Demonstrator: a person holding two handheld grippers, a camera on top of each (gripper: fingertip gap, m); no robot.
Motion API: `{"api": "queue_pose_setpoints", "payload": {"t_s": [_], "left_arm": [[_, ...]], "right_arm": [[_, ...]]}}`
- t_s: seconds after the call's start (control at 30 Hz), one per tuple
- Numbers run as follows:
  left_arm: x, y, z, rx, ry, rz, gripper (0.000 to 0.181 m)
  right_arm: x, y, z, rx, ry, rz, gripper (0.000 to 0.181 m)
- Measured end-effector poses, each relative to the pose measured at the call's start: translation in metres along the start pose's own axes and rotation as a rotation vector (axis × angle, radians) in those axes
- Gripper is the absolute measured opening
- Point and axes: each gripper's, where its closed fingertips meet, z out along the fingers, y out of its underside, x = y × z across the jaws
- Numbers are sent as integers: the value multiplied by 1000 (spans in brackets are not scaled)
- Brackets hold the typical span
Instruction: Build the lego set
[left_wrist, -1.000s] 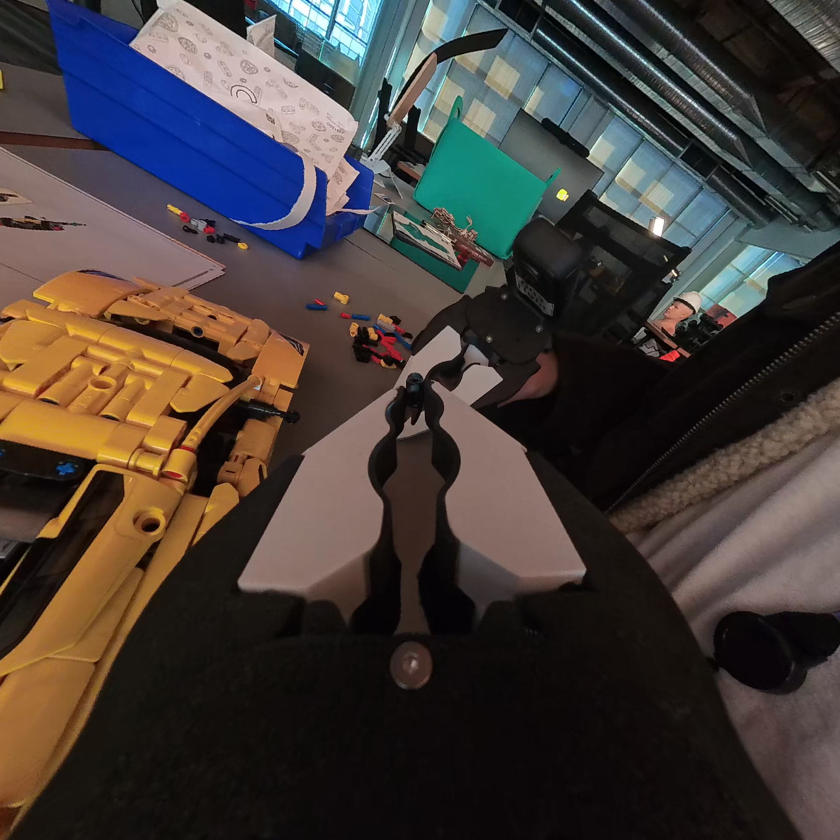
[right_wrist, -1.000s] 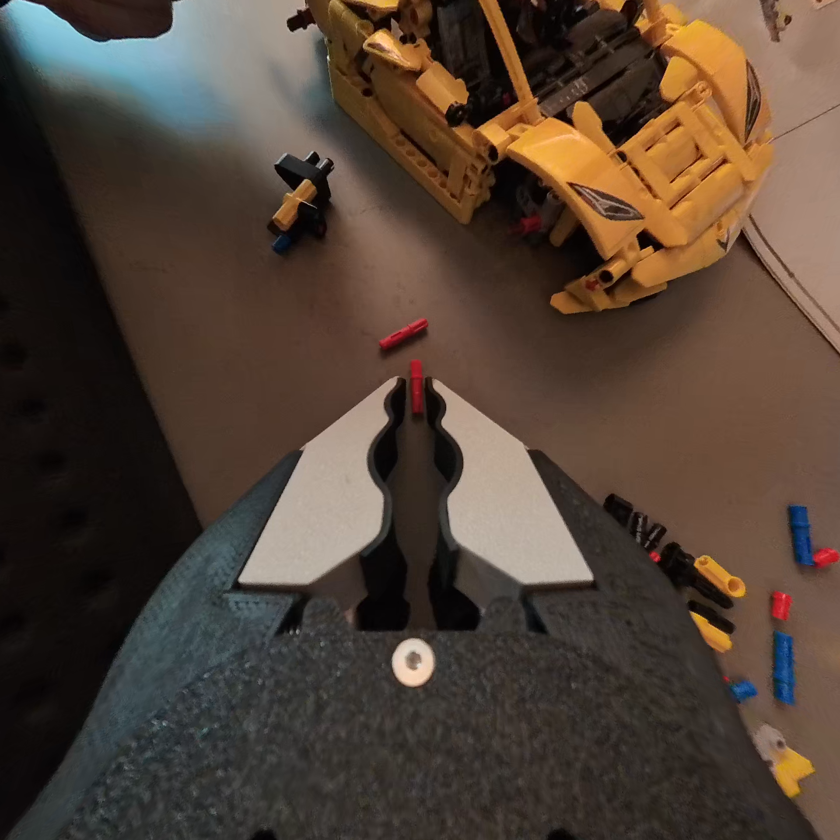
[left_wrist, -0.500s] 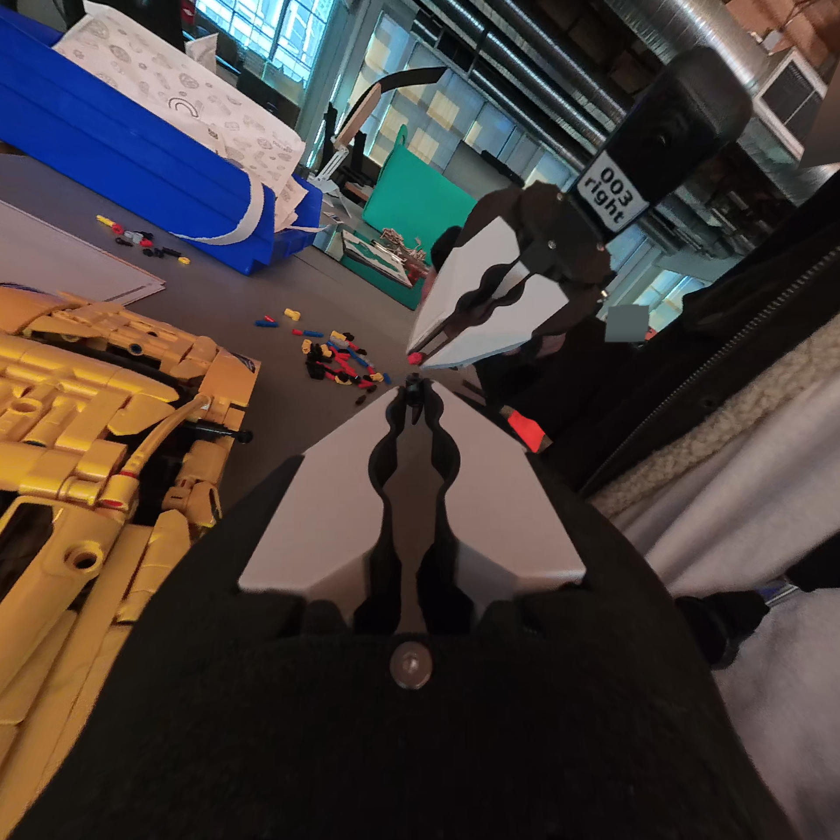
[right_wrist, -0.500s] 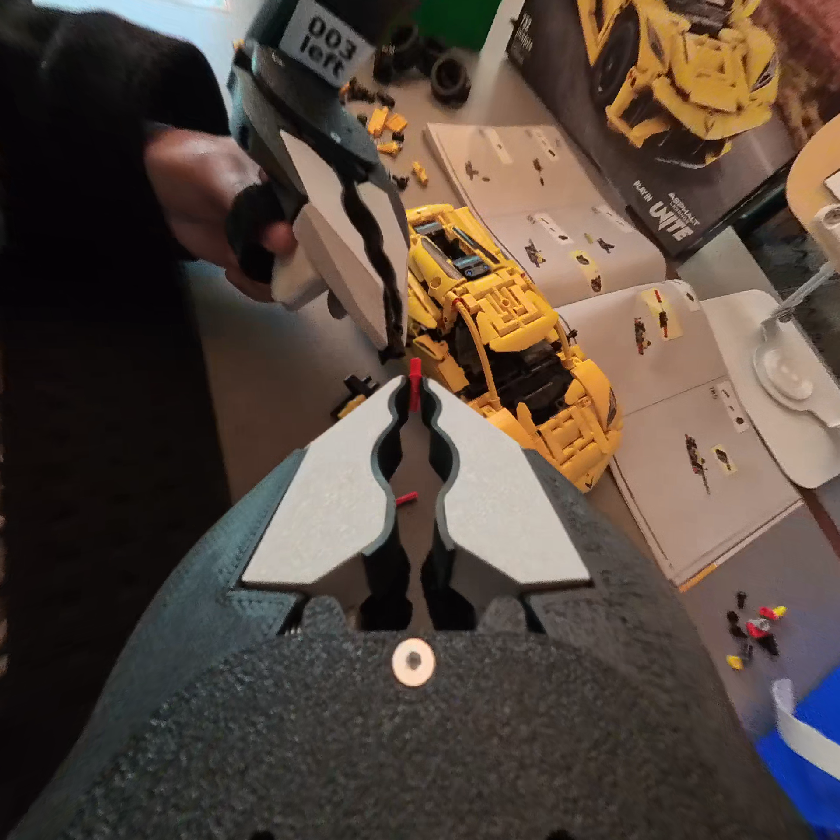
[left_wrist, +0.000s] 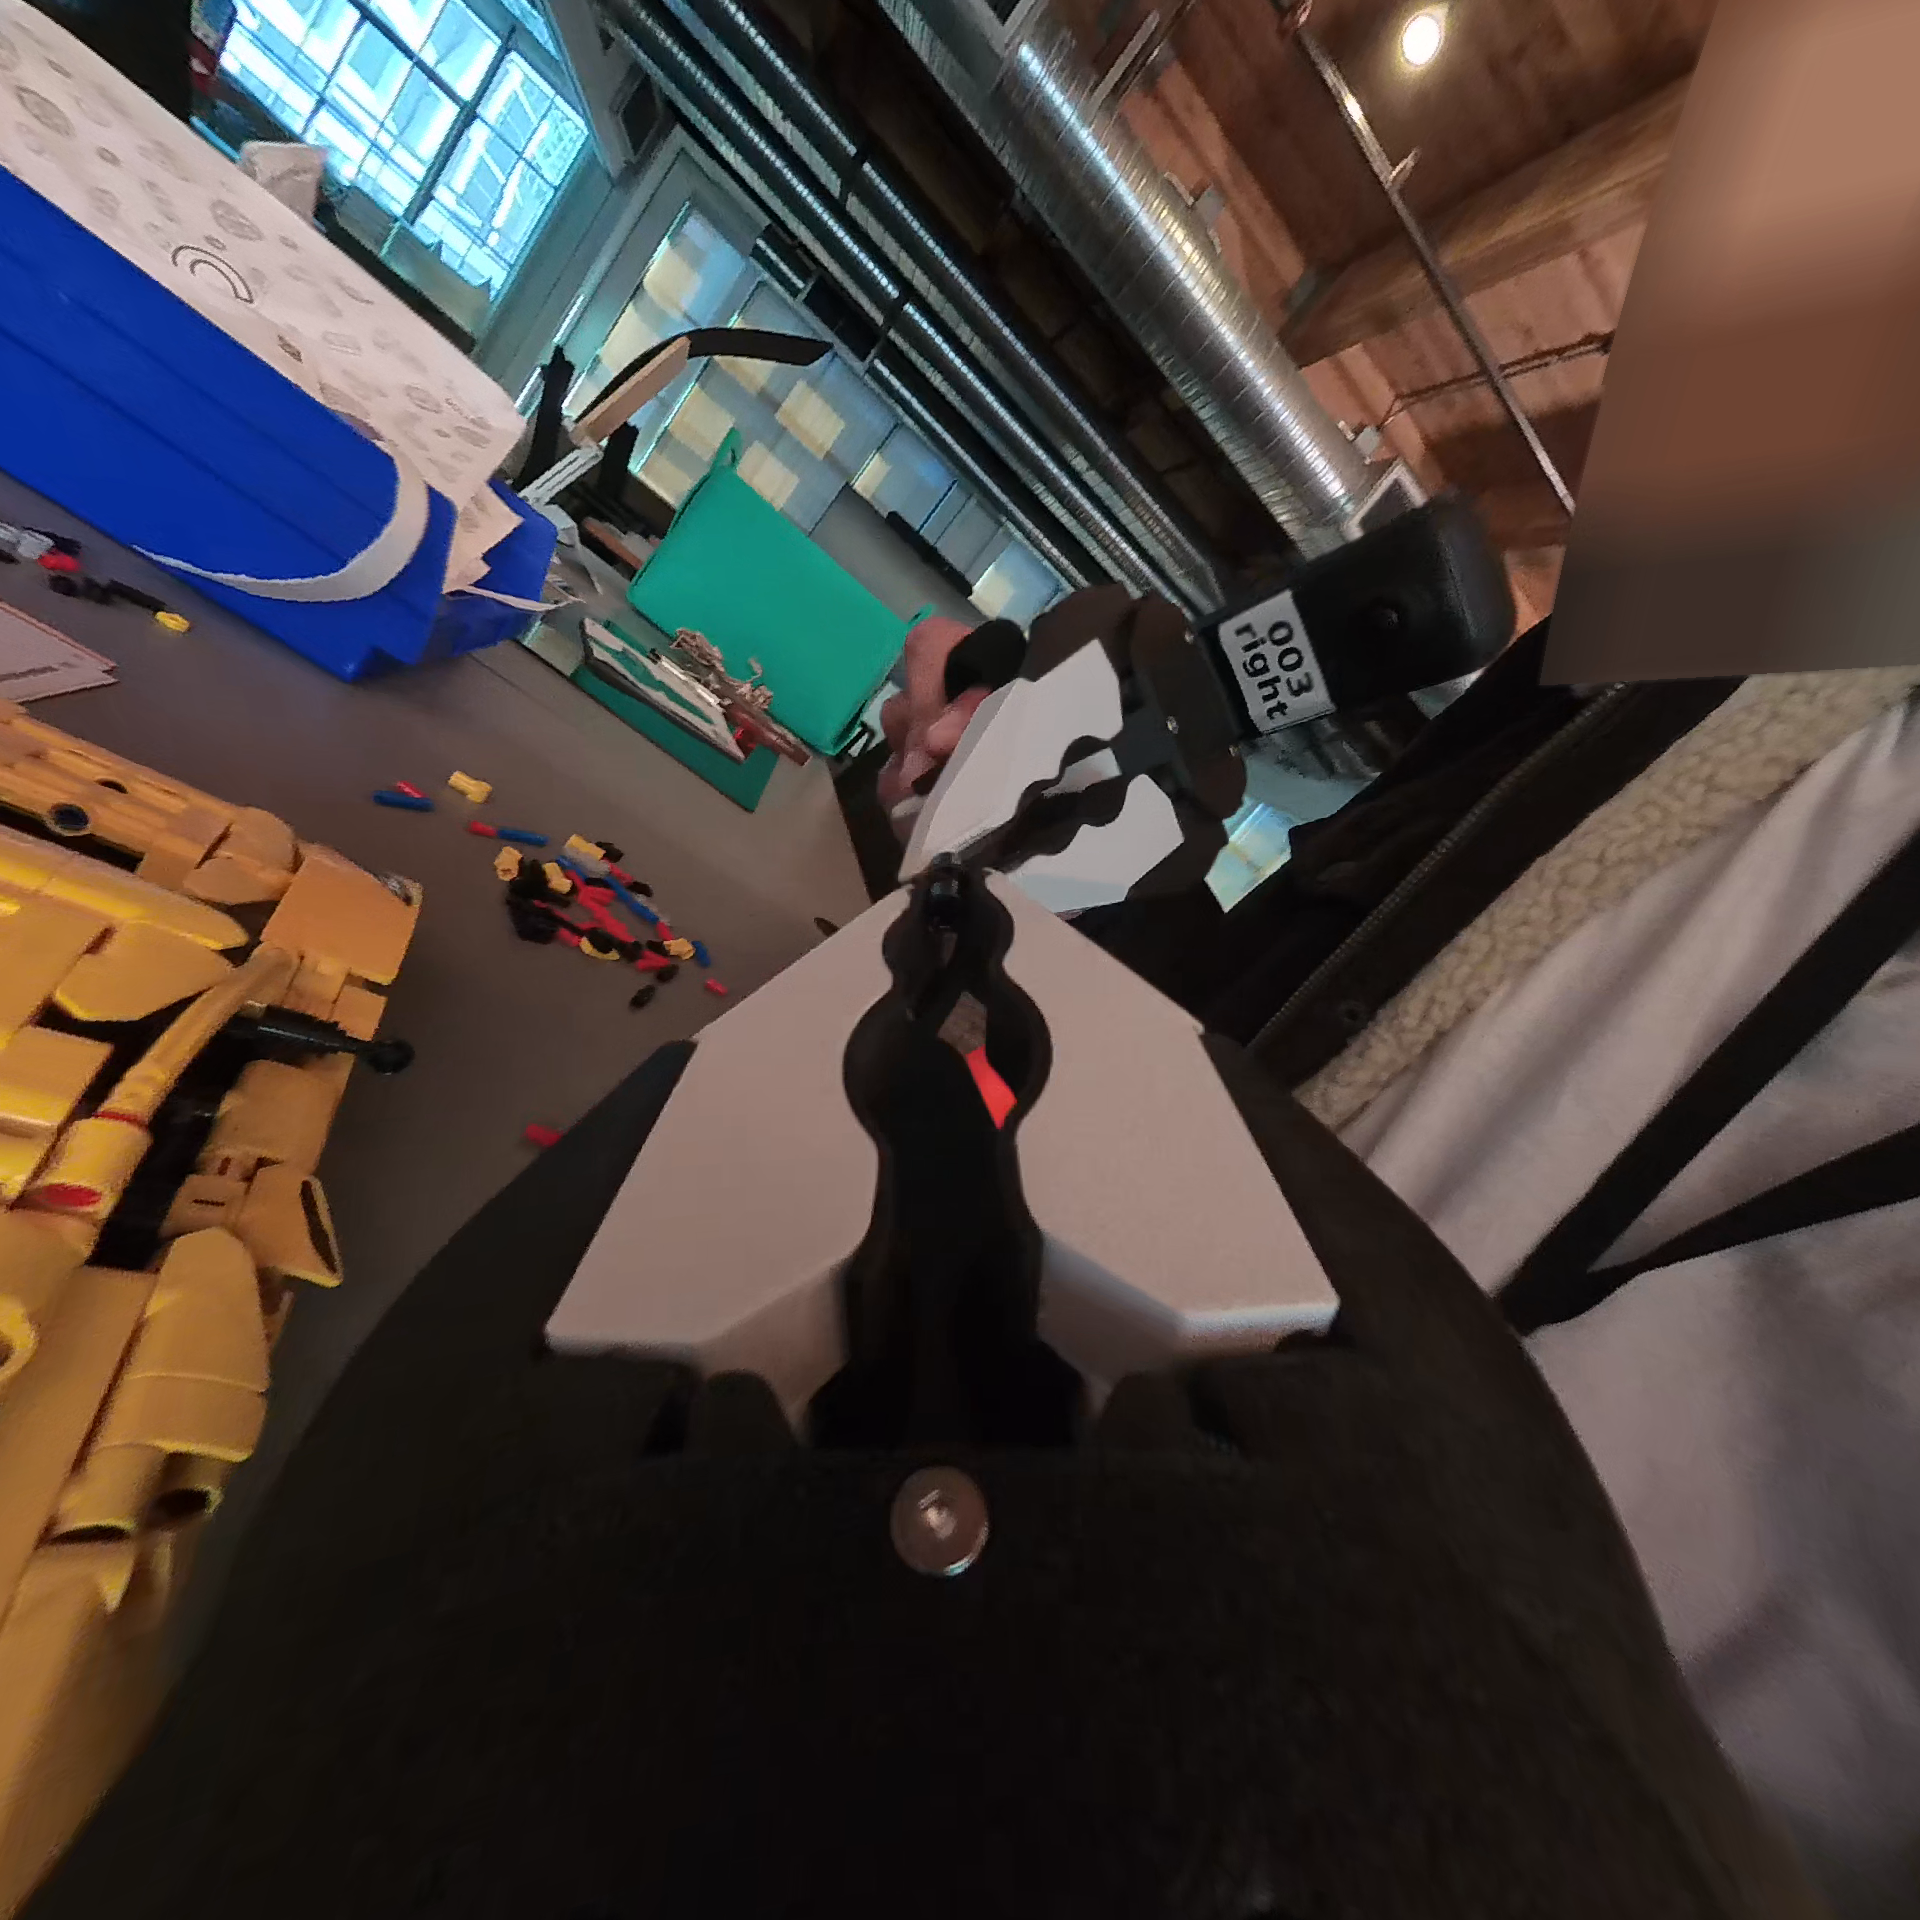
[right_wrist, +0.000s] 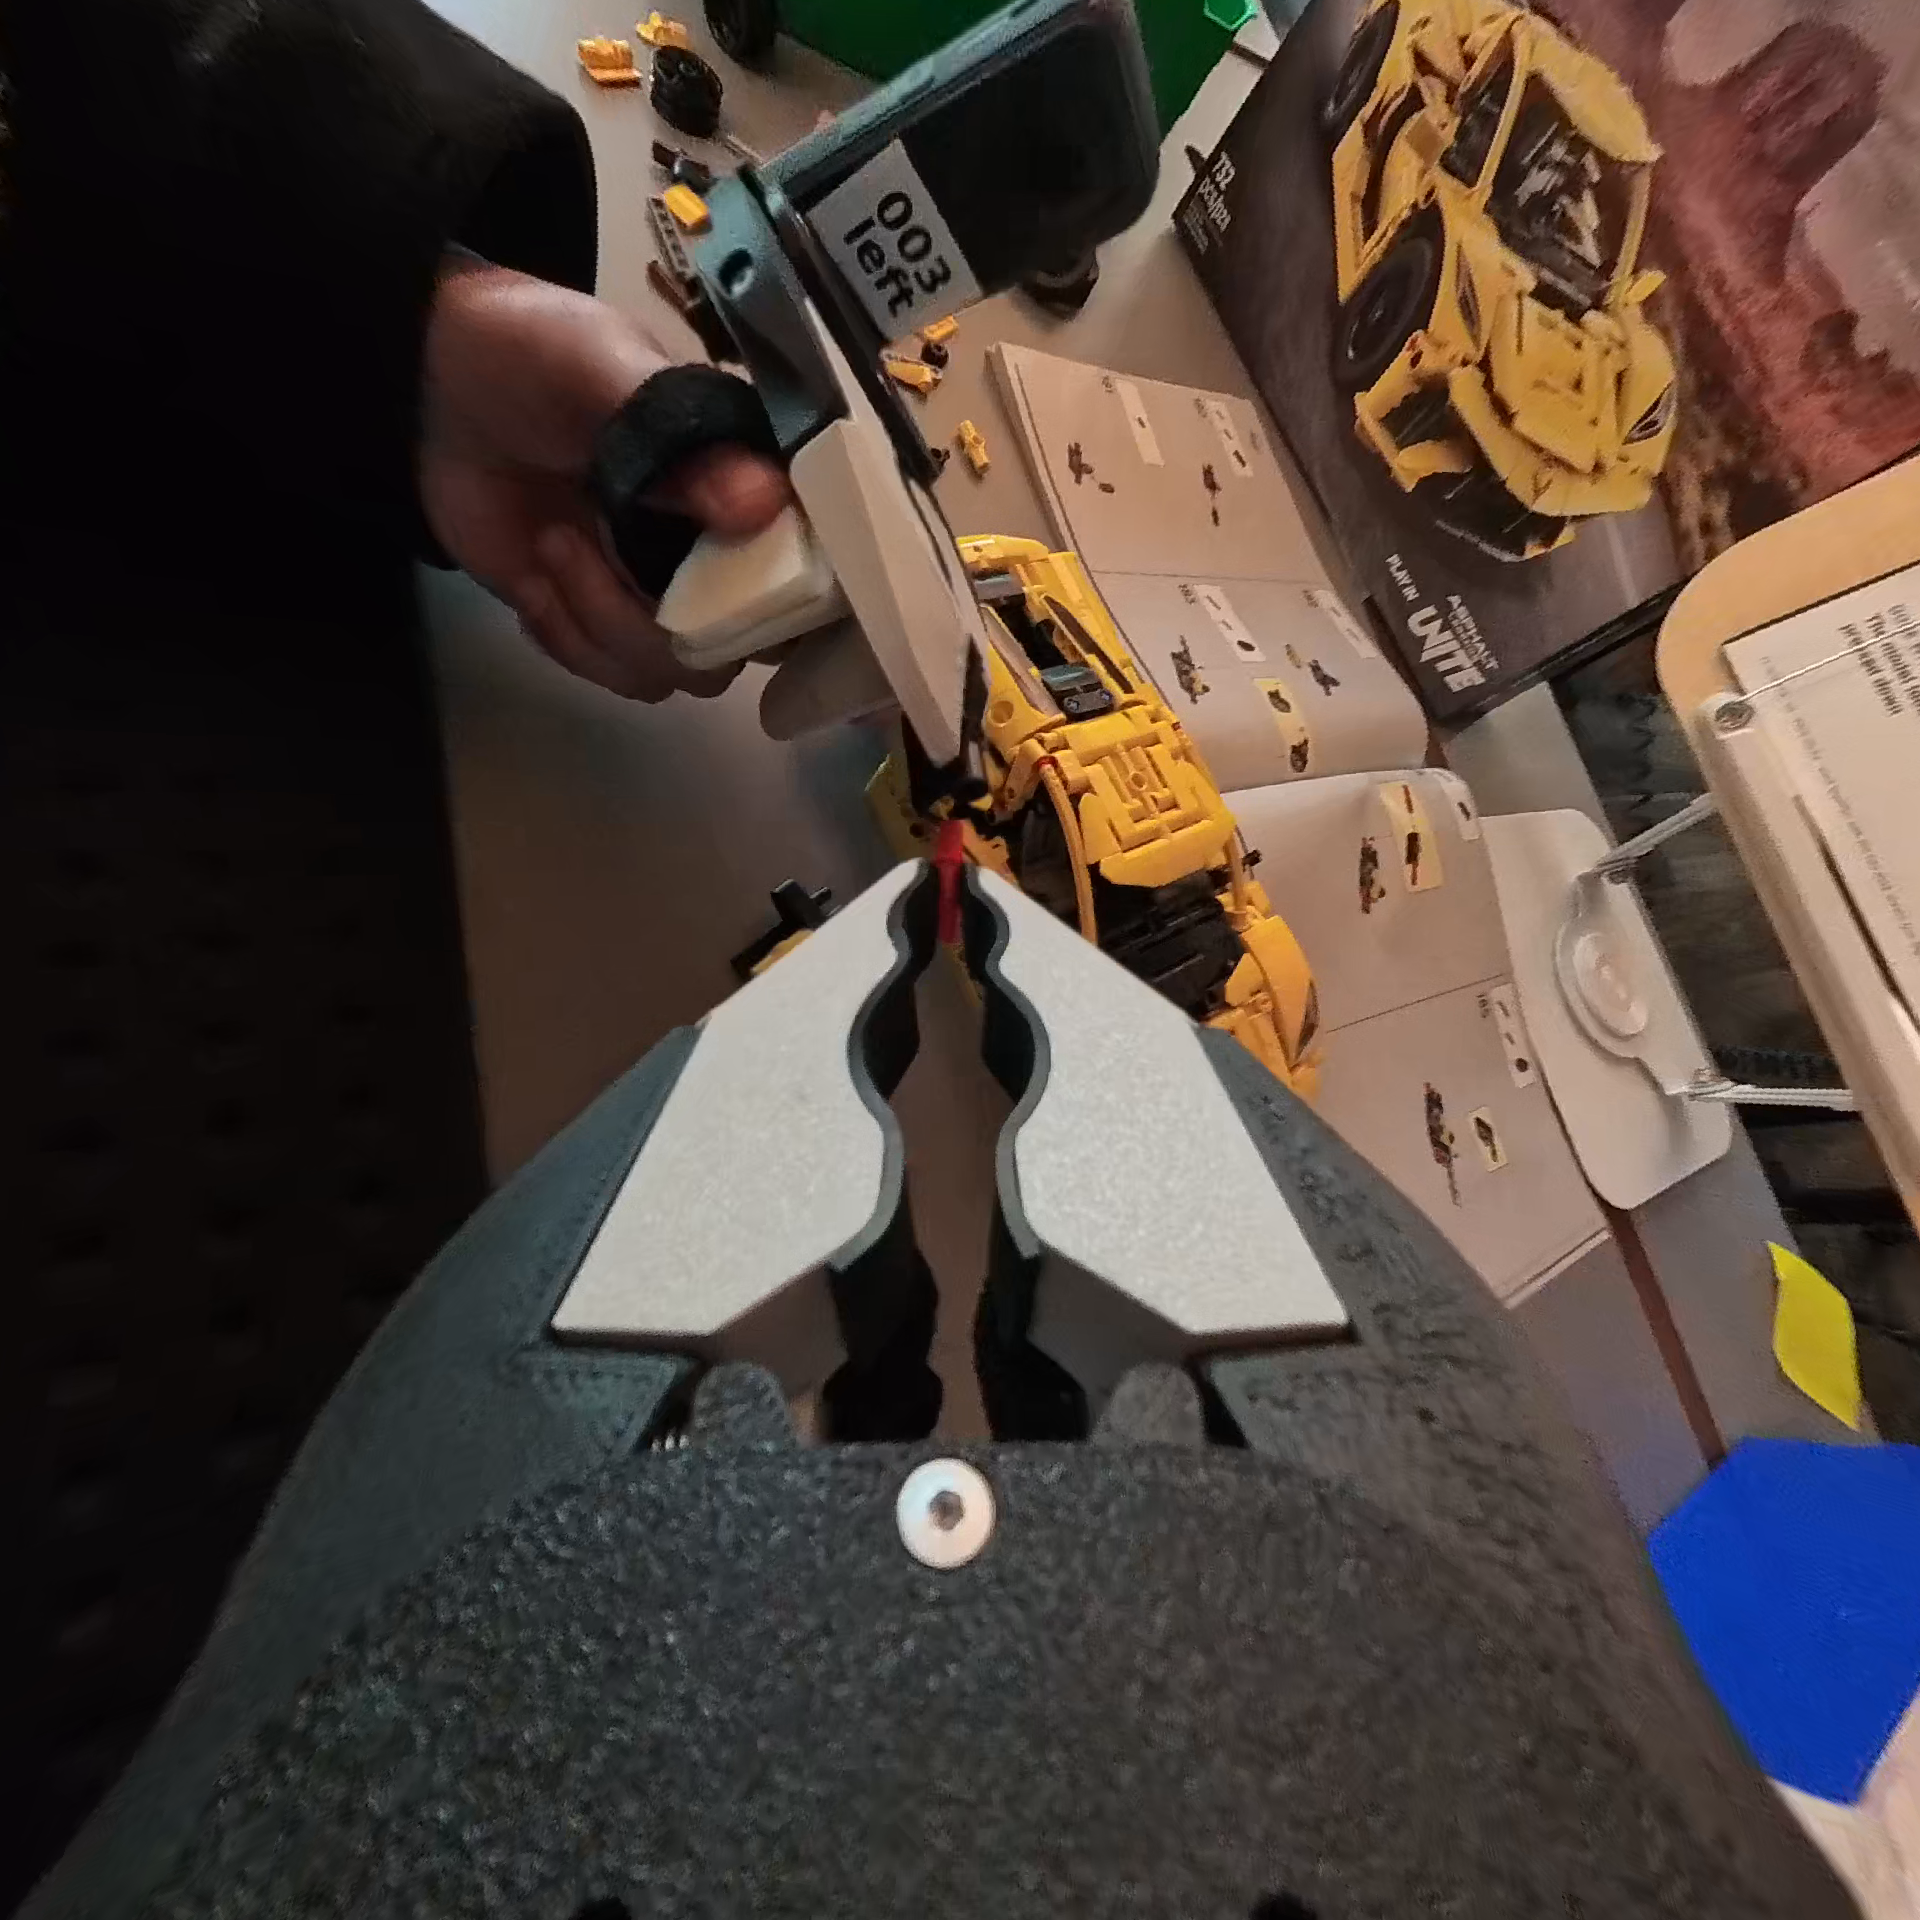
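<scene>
My left gripper (left_wrist: 945, 896) is shut on a small black Lego piece (left_wrist: 943, 891), held up in the air. My right gripper (right_wrist: 948, 878) is shut on a red pin (right_wrist: 948, 894). The two grippers meet tip to tip: the red pin's front end touches the black piece (right_wrist: 951, 795) in the left gripper (right_wrist: 961, 774). In the left wrist view the right gripper (left_wrist: 951, 862) comes in from the upper right. The yellow Lego car (right_wrist: 1132, 831) stands on the grey table below; it also shows in the left wrist view (left_wrist: 135, 1039).
Loose small red, blue, black and yellow pieces (left_wrist: 592, 904) lie on the table. A blue bin (left_wrist: 208, 468) with paper stands behind. The open instruction booklet (right_wrist: 1299, 727), the set's box (right_wrist: 1507, 312) and a small black and yellow sub-assembly (right_wrist: 784, 925) lie around the car. Both grippers' tips are close together, under 4 cm apart.
The right gripper has lifted the red pin off the table and brought it up to the left gripper's black piece. The tips were apart half a second ago and now touch.
</scene>
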Motion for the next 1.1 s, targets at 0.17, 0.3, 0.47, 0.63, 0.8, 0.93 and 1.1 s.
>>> {"api": "queue_pose_setpoints", "payload": {"t_s": [0.17, 0.3, 0.47, 0.63, 0.8, 0.93, 1.1], "left_arm": [[-1, 2, 2, -12, -3, 4, 6], [-2, 5, 2, -25, -15, 8, 6], [-5, 10, 4, -51, -28, 1, 6], [-12, 17, 5, -88, -63, -13, 6], [-8, 21, 7, -138, -87, 90, 7], [-7, 33, 10, -235, -129, 241, 7], [-12, 49, 12, -348, -181, 368, 7]], "right_arm": [[3, -5, -3, 4, 13, -11, 3], [2, -3, -2, -10, 27, -39, 3], [0, 3, -2, -73, 58, -143, 3], [-2, 13, 2, -170, 96, -251, 3], [-8, 15, 1, -127, -20, -58, 3], [-18, 21, -2, -113, -159, 86, 3], [-30, 34, -1, -152, -277, 177, 3]]}}
